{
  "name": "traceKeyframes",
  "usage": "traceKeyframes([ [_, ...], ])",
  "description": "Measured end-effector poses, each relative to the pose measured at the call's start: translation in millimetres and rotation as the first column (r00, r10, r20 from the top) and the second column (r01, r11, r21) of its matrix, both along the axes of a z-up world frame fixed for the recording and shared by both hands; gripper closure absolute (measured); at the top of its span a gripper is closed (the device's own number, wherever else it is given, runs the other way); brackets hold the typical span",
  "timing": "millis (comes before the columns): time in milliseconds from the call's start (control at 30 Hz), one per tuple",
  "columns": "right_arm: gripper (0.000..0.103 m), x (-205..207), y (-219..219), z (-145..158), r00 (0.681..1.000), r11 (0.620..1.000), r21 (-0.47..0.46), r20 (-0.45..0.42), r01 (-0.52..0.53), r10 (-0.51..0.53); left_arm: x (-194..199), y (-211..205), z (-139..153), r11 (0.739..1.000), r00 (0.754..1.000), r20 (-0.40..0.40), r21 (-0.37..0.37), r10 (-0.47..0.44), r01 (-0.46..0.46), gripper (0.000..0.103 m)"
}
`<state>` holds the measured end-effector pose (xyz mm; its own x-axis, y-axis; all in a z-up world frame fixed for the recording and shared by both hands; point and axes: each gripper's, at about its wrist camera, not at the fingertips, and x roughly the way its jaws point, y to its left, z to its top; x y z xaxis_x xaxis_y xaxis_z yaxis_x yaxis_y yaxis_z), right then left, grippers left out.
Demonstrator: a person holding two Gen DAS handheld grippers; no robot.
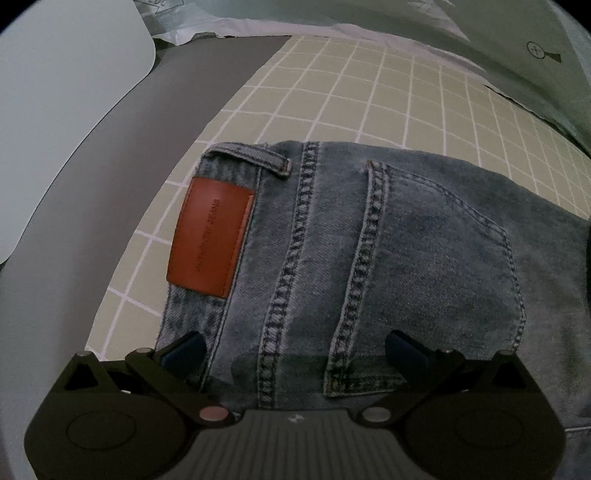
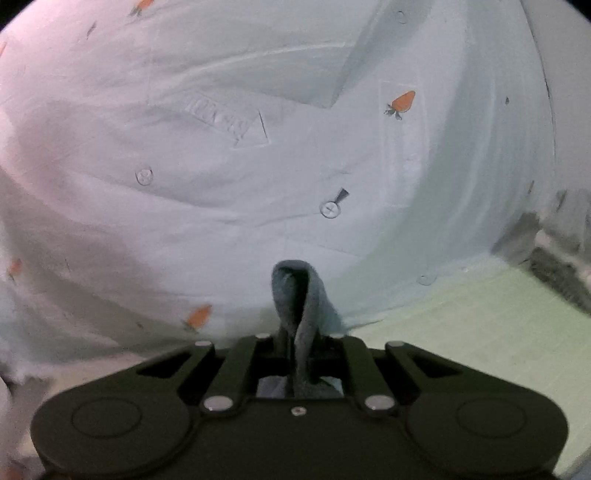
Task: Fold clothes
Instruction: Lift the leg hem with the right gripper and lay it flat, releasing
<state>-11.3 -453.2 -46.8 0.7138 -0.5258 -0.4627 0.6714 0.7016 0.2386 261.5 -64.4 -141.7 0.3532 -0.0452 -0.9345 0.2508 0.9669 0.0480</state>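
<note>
A pair of light-blue jeans (image 1: 369, 251) lies on the green grid mat (image 1: 369, 92), waistband toward me, with an orange leather patch (image 1: 210, 236) and a back pocket (image 1: 436, 266) showing. My left gripper (image 1: 295, 350) is open just above the waistband, one fingertip on each side of the centre seams. My right gripper (image 2: 295, 350) is shut on a fold of blue denim (image 2: 299, 299) that sticks up between the jaws. It faces a pale shirt (image 2: 258, 147) printed with orange carrots.
A grey table edge (image 1: 122, 166) and a white rounded object (image 1: 62, 92) lie left of the mat. The pale shirt (image 1: 406, 22) lies along the mat's far side. In the right wrist view, green mat (image 2: 480, 332) shows at the lower right, with dark grey fabric (image 2: 554, 266) beyond.
</note>
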Motion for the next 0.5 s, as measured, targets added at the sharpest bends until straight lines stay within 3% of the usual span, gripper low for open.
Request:
traceKeyframes([
  [67,0.078,-1.4,3.2,-11.0,0.999,1.0,0.021,-0.042,-0.016,0.017,-0.5,-0.2,-0.2,1.0,1.0,0.001,0.001,0.0,0.0,0.0],
  [200,0.074,-4.1,9.7,-33.1,0.991,0.997,0.064,-0.123,-0.045,0.053,0.5,1.6,-0.1,1.0,1.0,0.0,0.001,-0.009,0.009,0.0],
  [300,0.058,-6.2,14.6,-49.7,0.98,0.993,0.098,-0.183,-0.065,0.082,1.3,1.4,-0.2,1.0,1.0,-0.001,0.002,-0.009,0.009,0.0],
  [433,0.056,-9.0,21.1,-71.8,0.958,0.986,0.145,-0.26,-0.087,0.123,1.8,0.6,0.5,1.0,1.0,-0.005,0.004,-0.009,0.009,0.0],
  [500,0.053,-23.1,7.0,-65.6,0.978,0.99,0.142,-0.201,-0.02,0.049,1.9,-0.5,1.2,1.0,1.0,-0.008,0.008,-0.007,0.007,0.0],
])
